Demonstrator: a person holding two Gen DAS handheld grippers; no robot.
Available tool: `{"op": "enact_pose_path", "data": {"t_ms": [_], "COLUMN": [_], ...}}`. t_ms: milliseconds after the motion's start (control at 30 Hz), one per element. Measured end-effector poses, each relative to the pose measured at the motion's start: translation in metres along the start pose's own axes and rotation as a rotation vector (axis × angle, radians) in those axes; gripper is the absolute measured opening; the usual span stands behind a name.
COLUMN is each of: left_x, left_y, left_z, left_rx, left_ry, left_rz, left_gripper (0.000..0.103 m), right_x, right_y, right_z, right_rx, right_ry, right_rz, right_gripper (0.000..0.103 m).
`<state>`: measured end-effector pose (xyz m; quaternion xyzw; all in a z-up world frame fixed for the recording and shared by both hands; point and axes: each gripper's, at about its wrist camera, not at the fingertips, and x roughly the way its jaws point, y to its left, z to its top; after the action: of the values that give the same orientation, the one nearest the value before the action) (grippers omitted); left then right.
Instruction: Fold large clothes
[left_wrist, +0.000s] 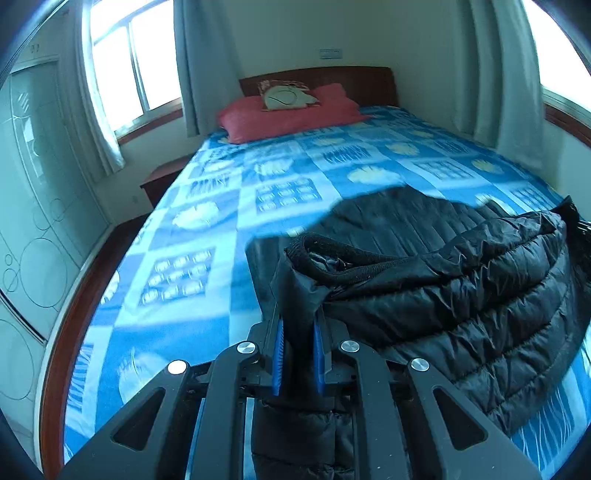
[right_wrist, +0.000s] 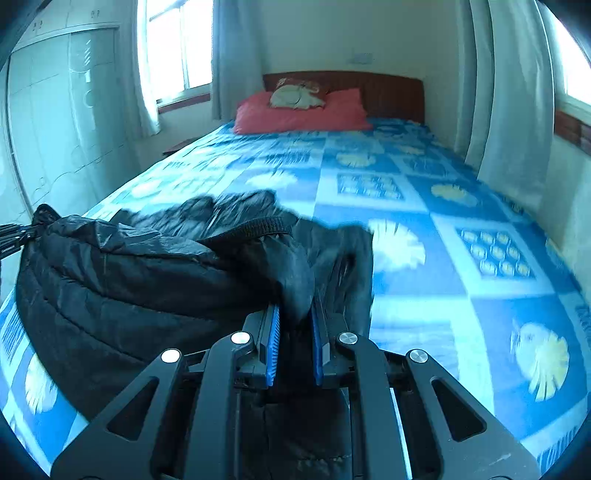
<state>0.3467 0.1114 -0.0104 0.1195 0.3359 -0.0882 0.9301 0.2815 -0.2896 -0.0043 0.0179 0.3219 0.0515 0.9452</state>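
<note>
A black quilted puffer jacket (left_wrist: 461, 280) lies bunched on the blue patterned bedspread (left_wrist: 207, 192), held up between both grippers. My left gripper (left_wrist: 299, 325) is shut on the jacket's left edge, with black fabric pinched between its blue pads. My right gripper (right_wrist: 295, 314) is shut on the jacket's (right_wrist: 122, 280) right edge the same way. A ribbed black cuff or hem (right_wrist: 258, 226) shows just beyond the right gripper. The left gripper's tip (right_wrist: 14, 236) shows at the far left of the right wrist view. The jacket sags between the two grippers.
A red pillow (left_wrist: 291, 114) with a pale cushion (left_wrist: 286, 98) lies at the wooden headboard (right_wrist: 388, 92). A nightstand (left_wrist: 162, 179) and a wardrobe (left_wrist: 33, 206) stand left of the bed. Curtained windows (left_wrist: 129, 70) flank the bed on both sides. The bedspread (right_wrist: 461, 240) stretches ahead.
</note>
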Motion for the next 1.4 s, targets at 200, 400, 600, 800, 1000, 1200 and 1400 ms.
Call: {"op": "enact_pose_path", "data": {"t_ms": [200, 400, 600, 800, 1000, 1200, 1400], "left_x": [0.058, 0.133, 0.216, 0.249, 0.26, 0.228, 0.171], "left_y": [0.014, 0.011, 0.005, -0.001, 0.001, 0.047, 0.075], "left_z": [0.061, 0.09, 0.069, 0.052, 0.048, 0.051, 0.049], "left_rx": [-0.077, -0.088, -0.07, -0.072, -0.098, -0.323, -0.499], "left_ry": [0.005, 0.045, 0.161, 0.176, 0.175, 0.151, 0.047], "left_rz": [0.081, 0.198, 0.258, 0.256, 0.246, 0.095, 0.11], "left_gripper": [0.013, 0.013, 0.013, 0.014, 0.018, 0.056, 0.061], "right_x": [0.063, 0.142, 0.218, 0.268, 0.275, 0.248, 0.202], "right_y": [-0.003, -0.002, -0.006, -0.019, -0.022, -0.044, -0.03], "right_z": [0.065, 0.102, 0.084, 0.055, 0.05, 0.06, 0.067], "right_rx": [0.028, 0.025, 0.014, 0.066, 0.097, 0.221, 0.249], "right_ry": [-0.024, 0.019, 0.13, 0.234, 0.248, 0.207, 0.078], "right_rz": [-0.085, -0.151, -0.206, -0.231, -0.225, -0.17, -0.238], "right_gripper": [0.014, 0.014, 0.014, 0.023, 0.029, 0.061, 0.046]}}
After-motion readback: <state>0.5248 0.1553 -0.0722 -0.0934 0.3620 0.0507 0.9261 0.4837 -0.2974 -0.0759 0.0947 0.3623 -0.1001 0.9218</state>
